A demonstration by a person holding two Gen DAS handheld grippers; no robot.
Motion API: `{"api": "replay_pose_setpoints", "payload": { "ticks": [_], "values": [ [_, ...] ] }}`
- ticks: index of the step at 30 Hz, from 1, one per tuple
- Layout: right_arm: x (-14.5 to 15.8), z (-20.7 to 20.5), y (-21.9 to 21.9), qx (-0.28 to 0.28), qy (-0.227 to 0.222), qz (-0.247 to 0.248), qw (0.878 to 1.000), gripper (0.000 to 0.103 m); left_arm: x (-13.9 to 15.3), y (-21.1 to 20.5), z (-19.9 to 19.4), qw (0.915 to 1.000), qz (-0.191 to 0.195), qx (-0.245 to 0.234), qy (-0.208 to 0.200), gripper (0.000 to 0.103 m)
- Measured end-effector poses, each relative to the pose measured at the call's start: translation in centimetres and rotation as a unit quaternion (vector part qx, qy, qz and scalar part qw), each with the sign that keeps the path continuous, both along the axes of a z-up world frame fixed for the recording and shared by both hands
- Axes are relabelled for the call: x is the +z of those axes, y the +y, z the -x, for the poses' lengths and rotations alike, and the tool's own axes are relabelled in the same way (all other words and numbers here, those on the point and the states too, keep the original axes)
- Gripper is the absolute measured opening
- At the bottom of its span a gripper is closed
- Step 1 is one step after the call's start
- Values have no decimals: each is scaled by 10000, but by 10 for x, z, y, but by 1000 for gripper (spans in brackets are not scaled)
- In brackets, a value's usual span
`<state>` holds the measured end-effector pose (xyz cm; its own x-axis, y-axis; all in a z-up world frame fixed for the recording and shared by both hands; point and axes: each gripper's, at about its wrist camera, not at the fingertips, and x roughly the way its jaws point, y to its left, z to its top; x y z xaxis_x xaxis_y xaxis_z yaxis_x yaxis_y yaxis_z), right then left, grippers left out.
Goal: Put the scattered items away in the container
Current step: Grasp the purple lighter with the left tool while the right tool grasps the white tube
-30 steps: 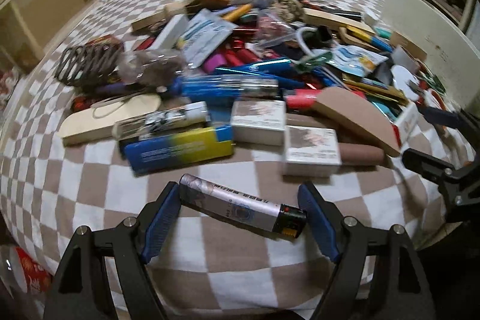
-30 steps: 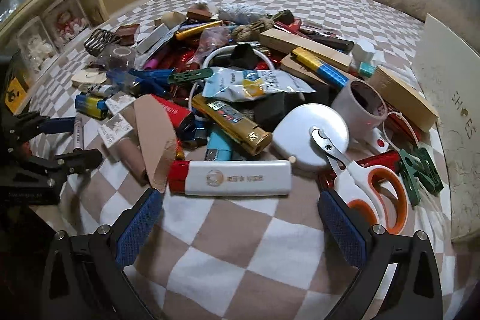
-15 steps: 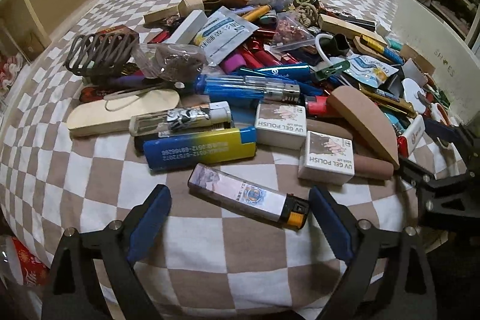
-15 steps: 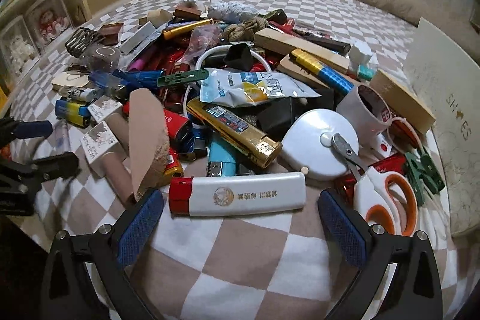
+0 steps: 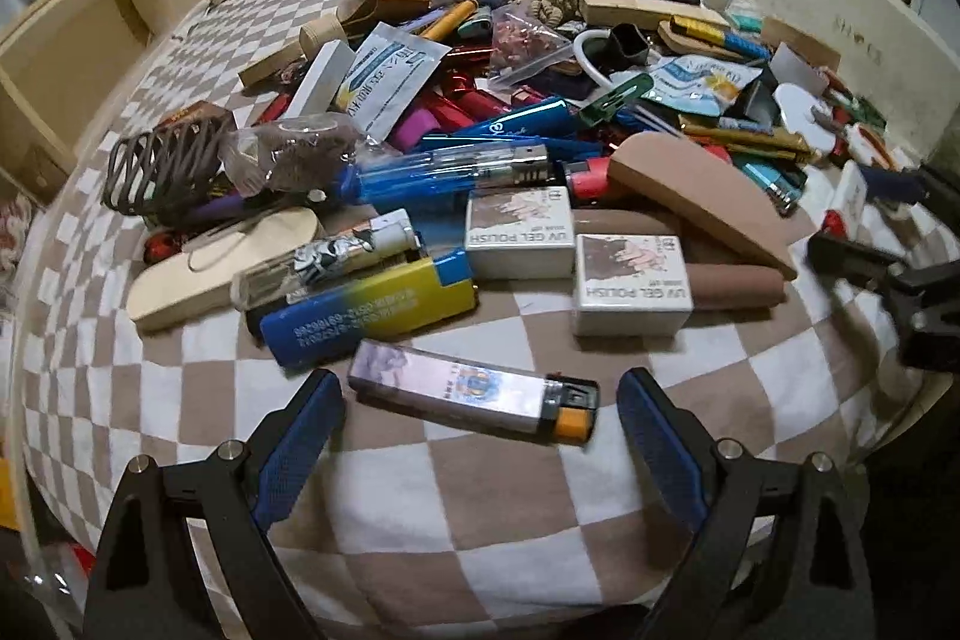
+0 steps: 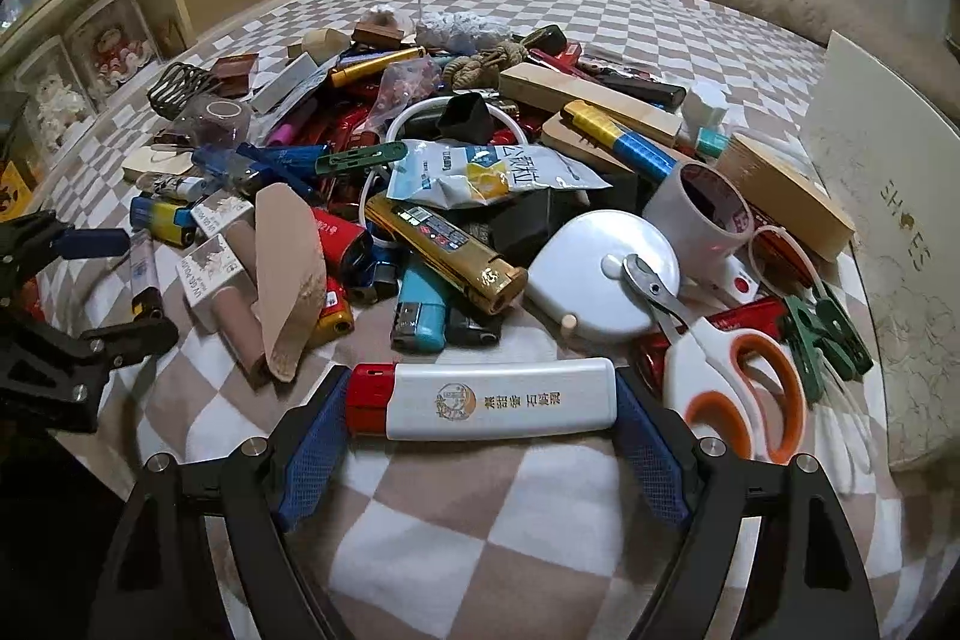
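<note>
White lighter [image 6: 501, 399] between closing right hand-held gripper [image 6: 480, 400] pads.

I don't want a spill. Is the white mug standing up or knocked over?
Knocked over. The white mug lies on its side in the pile, its dark mouth facing sideways toward the camera. Nothing visibly spilling.

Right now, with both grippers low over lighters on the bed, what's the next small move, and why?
Probably finish closing the right gripper, then lift: its jaws have just been closing, and the pads already meet both ends of the white lighter. The left gripper only straddles its lighter.
</note>
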<state>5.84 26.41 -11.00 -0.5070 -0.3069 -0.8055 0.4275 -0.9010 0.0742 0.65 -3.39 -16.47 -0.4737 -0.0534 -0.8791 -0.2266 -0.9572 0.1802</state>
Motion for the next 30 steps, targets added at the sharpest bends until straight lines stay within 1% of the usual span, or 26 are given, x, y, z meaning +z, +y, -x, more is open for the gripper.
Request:
{"api": "replay_pose_setpoints", "payload": {
  "ticks": [3, 10, 11, 12, 15, 22, 25, 30],
  "values": [
    [2, 0, 2, -10, -46, 54, 10000, 84, 1, -4, 1, 9999, 86, -99, 3, 94],
    [4, 1, 6, -28, -95, 44, 9999, 84, -1, -10, 4, 9998, -87, -153, -116, 94],
    [5, 1, 6, -29, -94, 48, 9999, 84, -1, -9, 4, 9997, -141, -163, -124, 90],
    [6, 0, 7, -29, -91, 53, 9999, 84, -1, -8, 3, 9995, -226, -183, -150, 83],
    [7, 0, 7, -13, -98, 83, 9999, 84, -1, -5, 2, 9995, -253, -152, -120, 83],
    [10, -2, 9, -23, -81, 73, 9999, 84, 7, -5, -1, 9993, -351, 78, 123, 83],
    [15, -2, 11, -66, 18, 95, 9999, 84, 16, -9, 0, 9981, -513, 226, 239, 83],
    [27, -1, 15, -167, 211, 133, 9996, 84, 36, -10, -1, 9945, -791, 366, 577, 83]
  ]
}}
